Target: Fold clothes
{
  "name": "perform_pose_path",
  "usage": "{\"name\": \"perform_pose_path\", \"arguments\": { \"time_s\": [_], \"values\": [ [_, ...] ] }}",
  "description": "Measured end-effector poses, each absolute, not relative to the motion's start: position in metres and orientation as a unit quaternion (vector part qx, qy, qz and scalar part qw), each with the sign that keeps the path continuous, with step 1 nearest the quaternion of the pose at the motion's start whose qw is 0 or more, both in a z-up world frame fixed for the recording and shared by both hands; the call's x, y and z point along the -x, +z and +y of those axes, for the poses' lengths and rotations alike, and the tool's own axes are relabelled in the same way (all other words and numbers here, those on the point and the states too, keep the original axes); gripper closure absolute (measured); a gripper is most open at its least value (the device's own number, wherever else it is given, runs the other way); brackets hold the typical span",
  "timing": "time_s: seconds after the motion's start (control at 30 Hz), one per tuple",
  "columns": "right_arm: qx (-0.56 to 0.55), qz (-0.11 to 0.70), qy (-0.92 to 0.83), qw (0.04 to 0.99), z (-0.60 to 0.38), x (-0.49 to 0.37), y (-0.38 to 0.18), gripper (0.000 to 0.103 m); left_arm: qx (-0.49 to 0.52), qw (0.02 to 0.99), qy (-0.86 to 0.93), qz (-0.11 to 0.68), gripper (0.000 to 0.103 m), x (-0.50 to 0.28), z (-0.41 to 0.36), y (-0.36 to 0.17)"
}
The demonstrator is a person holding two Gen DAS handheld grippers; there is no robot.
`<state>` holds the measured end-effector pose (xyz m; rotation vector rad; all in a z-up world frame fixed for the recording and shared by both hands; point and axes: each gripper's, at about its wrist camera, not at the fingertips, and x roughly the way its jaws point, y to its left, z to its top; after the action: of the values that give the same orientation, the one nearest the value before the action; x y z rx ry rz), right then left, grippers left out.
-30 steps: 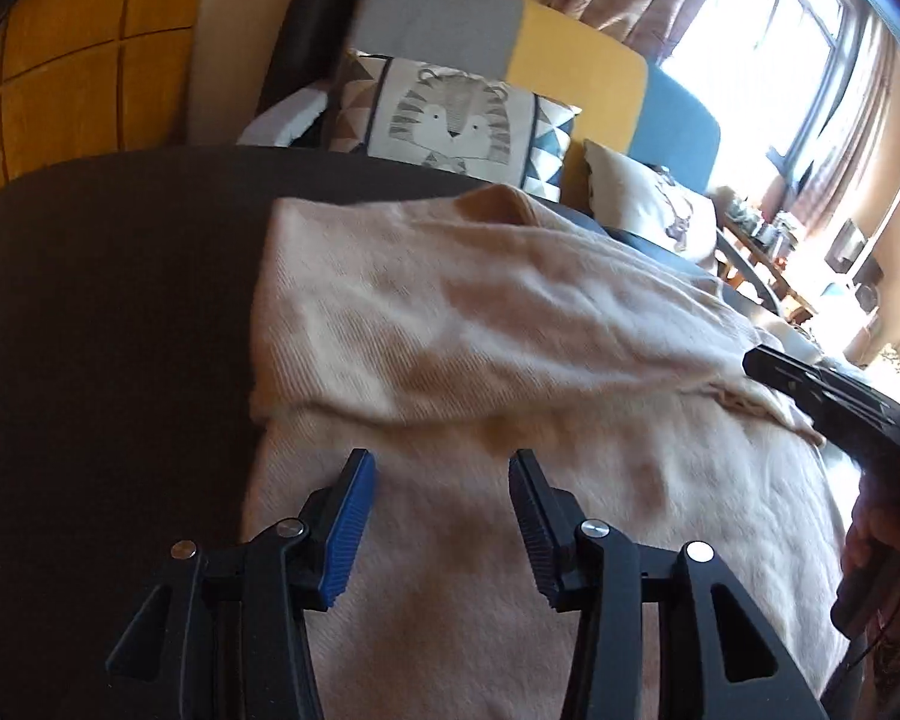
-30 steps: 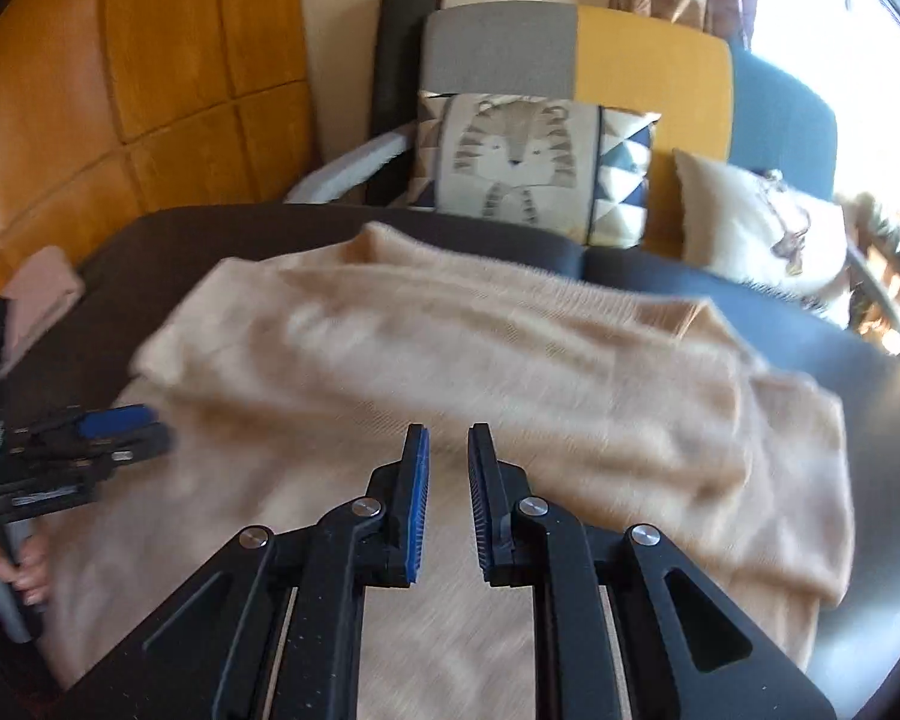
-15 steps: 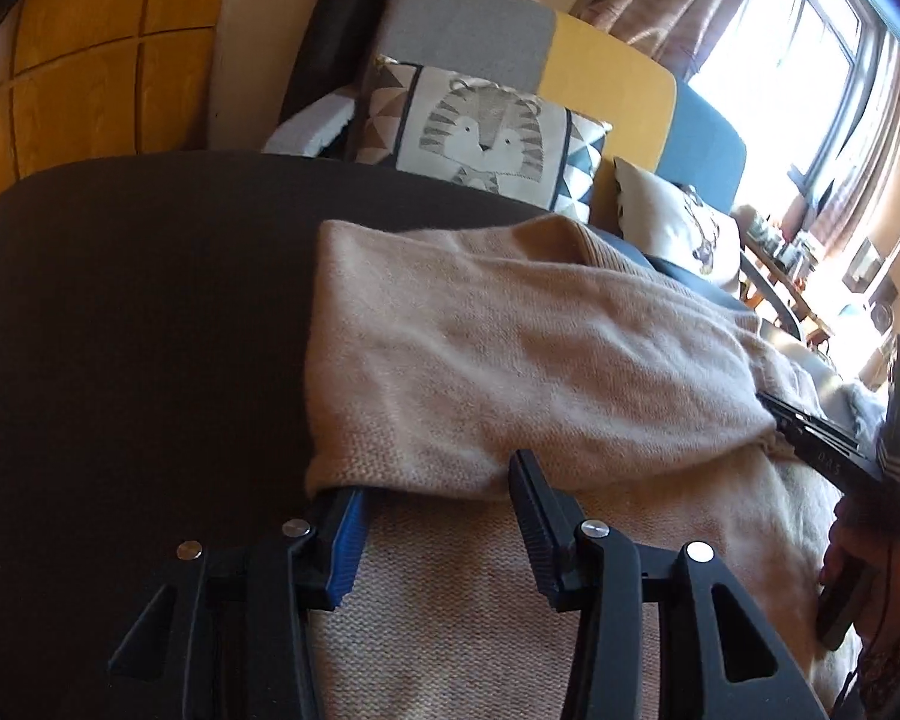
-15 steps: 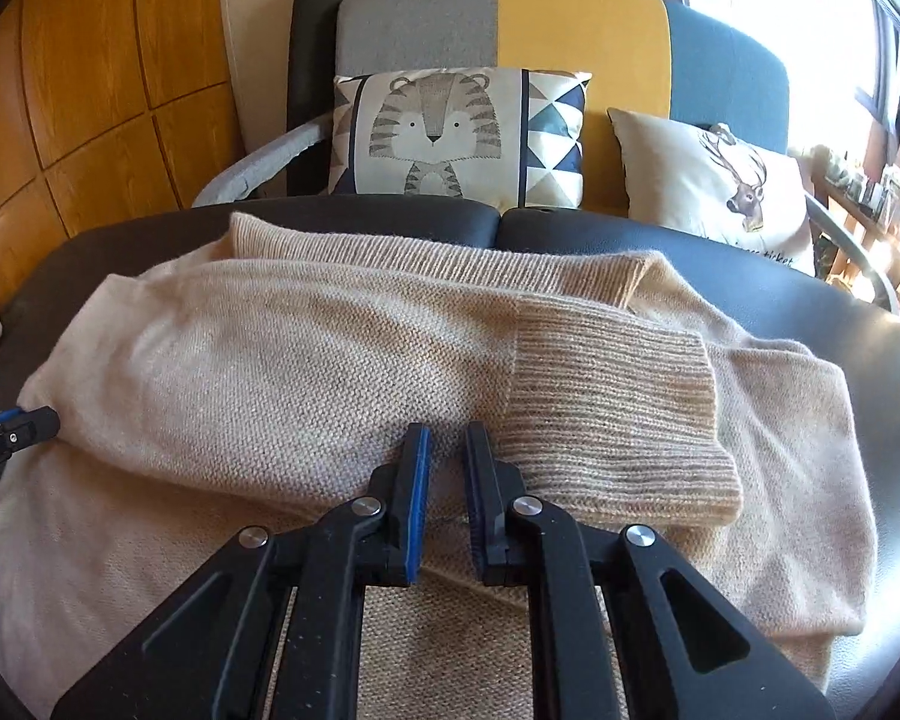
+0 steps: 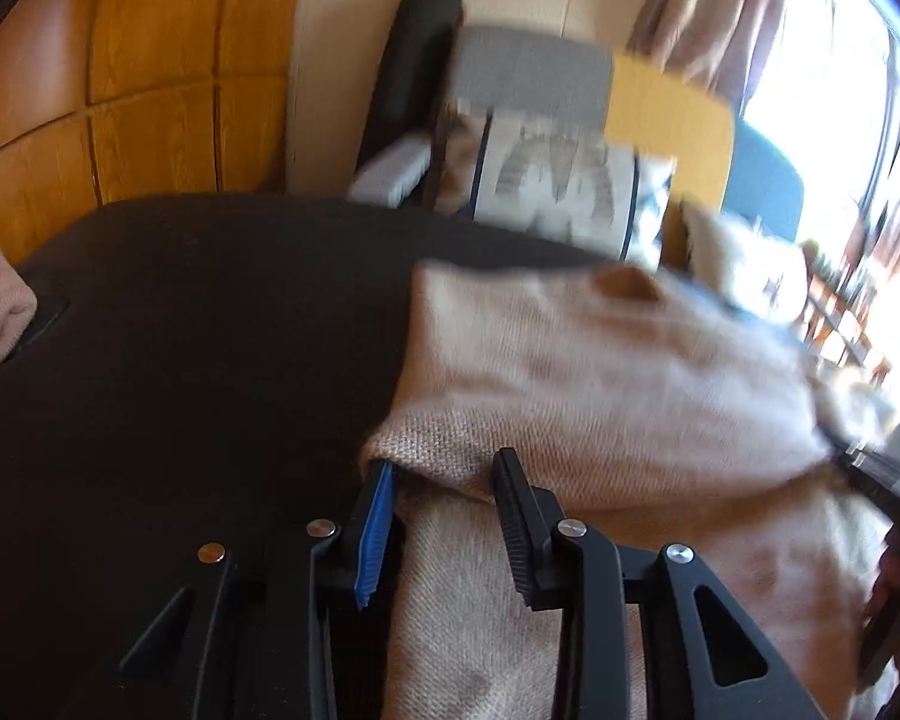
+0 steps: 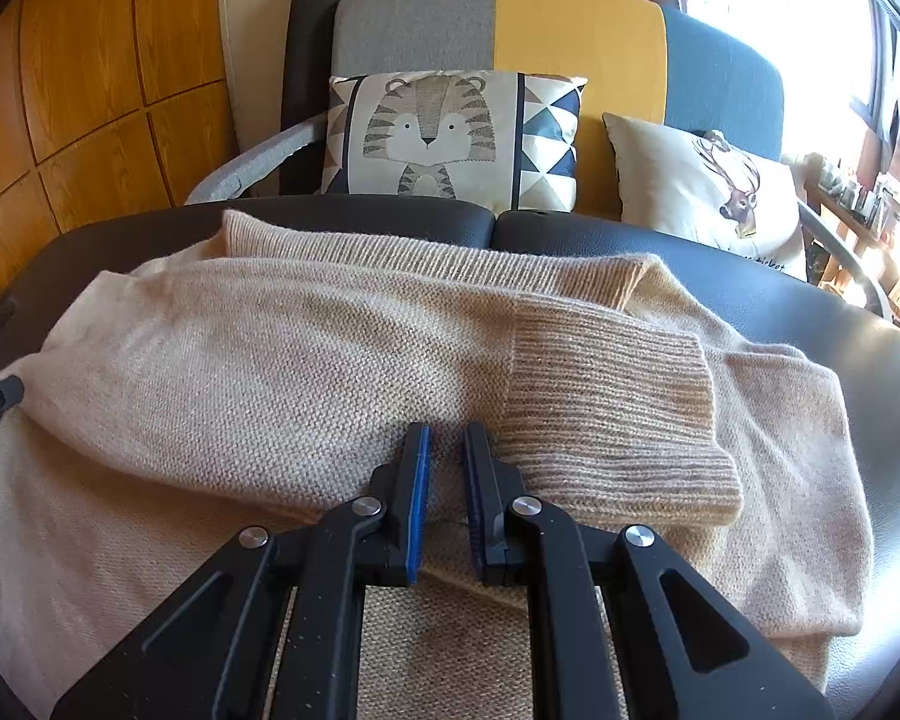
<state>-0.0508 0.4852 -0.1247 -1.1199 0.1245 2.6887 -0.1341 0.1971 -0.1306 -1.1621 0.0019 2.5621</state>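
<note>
- Beige knitted sweater [image 6: 258,372] lies spread on a dark leather surface [image 6: 810,324], covering most of it; a sleeve is folded across the body, its ribbed cuff [image 6: 612,414] lying flat on top toward the right side.
- The ribbed collar band [image 6: 426,252] lies along the far edge of the sweater.
- Right hand-held gripper [image 6: 447,450]: jaws nearly closed, a narrow gap between them, tips at the near edge of the folded sleeve just left of the cuff. Whether they pinch the knit cannot be told.
- Left hand-held gripper [image 5: 444,480]: jaws closing, with the folded edge of the sweater at its left corner between them; pads not yet pressed on the cloth. This view is blurred.
- The left hand-held gripper's tip also shows at the left edge of the right wrist view, at the sweater's left fold.
- Beyond the surface: a sofa [image 6: 570,18] in grey, yellow and blue panels, with a tiger cushion [image 6: 438,138] and a deer cushion [image 6: 708,192].
- Left wall: wooden panels [image 6: 90,78]. Right: a bright window [image 5: 834,90] with a curtain [image 5: 690,6].
</note>
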Motion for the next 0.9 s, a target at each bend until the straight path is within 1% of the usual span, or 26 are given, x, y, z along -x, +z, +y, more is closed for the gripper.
{"name": "perform_pose_path", "arguments": {
  "time_s": [0.1,0.2,0.27,0.3,0.33,0.43,0.5,0.6,0.73,0.8,0.9],
  "values": [
    [0.382,0.044,0.916,0.112,0.486,0.051,-0.125,0.092,0.435,0.169,0.885,0.014,0.068,0.130,0.196,-0.133],
    [0.381,0.048,0.917,0.110,0.488,0.051,-0.125,0.092,0.417,0.190,0.889,0.003,0.068,0.119,0.188,-0.127],
    [0.381,0.047,0.917,0.111,0.488,0.051,-0.125,0.092,0.401,0.206,0.893,0.011,0.068,0.111,0.189,-0.123],
    [0.381,0.046,0.917,0.111,0.487,0.051,-0.125,0.092,0.395,0.204,0.895,0.027,0.074,0.108,0.193,-0.121],
    [0.381,0.046,0.917,0.111,0.487,0.051,-0.125,0.092,0.396,0.215,0.892,0.041,0.087,0.107,0.198,-0.122],
    [0.380,0.051,0.917,0.109,0.488,0.051,-0.125,0.092,0.402,0.248,0.878,0.082,0.096,0.105,0.217,-0.124],
    [0.380,0.053,0.917,0.108,0.489,0.051,-0.125,0.092,0.412,0.269,0.866,0.091,0.098,0.104,0.226,-0.126],
    [0.379,0.054,0.917,0.108,0.490,0.051,-0.125,0.092,0.415,0.270,0.863,0.105,0.098,0.110,0.235,-0.127],
    [0.378,0.058,0.918,0.107,0.491,0.050,-0.125,0.092,0.397,0.203,0.886,0.132,0.098,0.126,0.233,-0.125],
    [0.378,0.059,0.918,0.106,0.491,0.050,-0.125,0.092,0.391,0.168,0.895,0.133,0.098,0.131,0.229,-0.128],
    [0.378,0.060,0.918,0.105,0.492,0.050,-0.125,0.092,0.382,0.144,0.908,0.093,0.098,0.133,0.208,-0.124]
  ]
}}
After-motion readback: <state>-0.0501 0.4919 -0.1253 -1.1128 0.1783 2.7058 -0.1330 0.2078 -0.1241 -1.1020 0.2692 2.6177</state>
